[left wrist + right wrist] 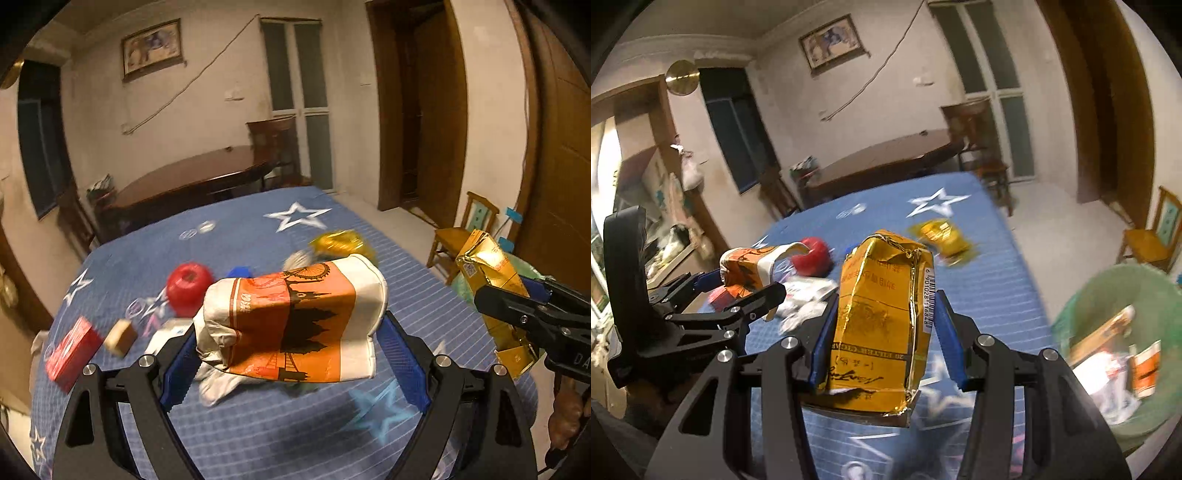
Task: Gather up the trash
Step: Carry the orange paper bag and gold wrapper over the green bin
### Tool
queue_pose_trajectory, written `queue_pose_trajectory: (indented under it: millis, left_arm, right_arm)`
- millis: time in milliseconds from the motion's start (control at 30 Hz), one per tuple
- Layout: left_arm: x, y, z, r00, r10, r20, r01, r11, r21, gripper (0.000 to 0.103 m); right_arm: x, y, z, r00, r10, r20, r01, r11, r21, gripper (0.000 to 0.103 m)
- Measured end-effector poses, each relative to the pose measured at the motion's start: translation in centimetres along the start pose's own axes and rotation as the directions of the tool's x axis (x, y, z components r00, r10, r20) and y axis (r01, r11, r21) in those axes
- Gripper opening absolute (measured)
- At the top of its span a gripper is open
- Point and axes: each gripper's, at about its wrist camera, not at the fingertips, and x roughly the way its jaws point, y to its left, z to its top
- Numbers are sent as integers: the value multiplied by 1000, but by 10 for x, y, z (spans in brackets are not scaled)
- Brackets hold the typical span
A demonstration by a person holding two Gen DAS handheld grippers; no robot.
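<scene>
The left tool (291,343) is gripping a crushed orange-and-white paper cup (295,325) between widely spread blue pads, holding it above the blue star-patterned counter (258,435). The right tool (886,332) is clamping a crumpled gold cigarette pack (882,317) at about half width. A green waste bin (1126,332) is sitting low at right, trash inside.

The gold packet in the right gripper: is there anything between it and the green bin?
Nothing visible stands in the way. The gold packet is clamped in the right gripper above the blue tablecloth, and the green bin sits to its right past the table edge, with open space between.
</scene>
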Motion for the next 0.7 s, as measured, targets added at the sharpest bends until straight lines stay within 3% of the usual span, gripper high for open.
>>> queue_pose_trajectory:
  millis: [400, 700]
  left_arm:
    - [22, -101, 56, 992, -111, 56, 103, 987, 119, 89]
    - [52, -176, 79, 983, -181, 41, 169, 964, 205, 89]
  right_arm:
    - [-40, -67, 14, 977, -204, 59, 200, 978, 66, 48]
    - [-64, -118, 23, 934, -350, 65, 342, 934, 104, 48]
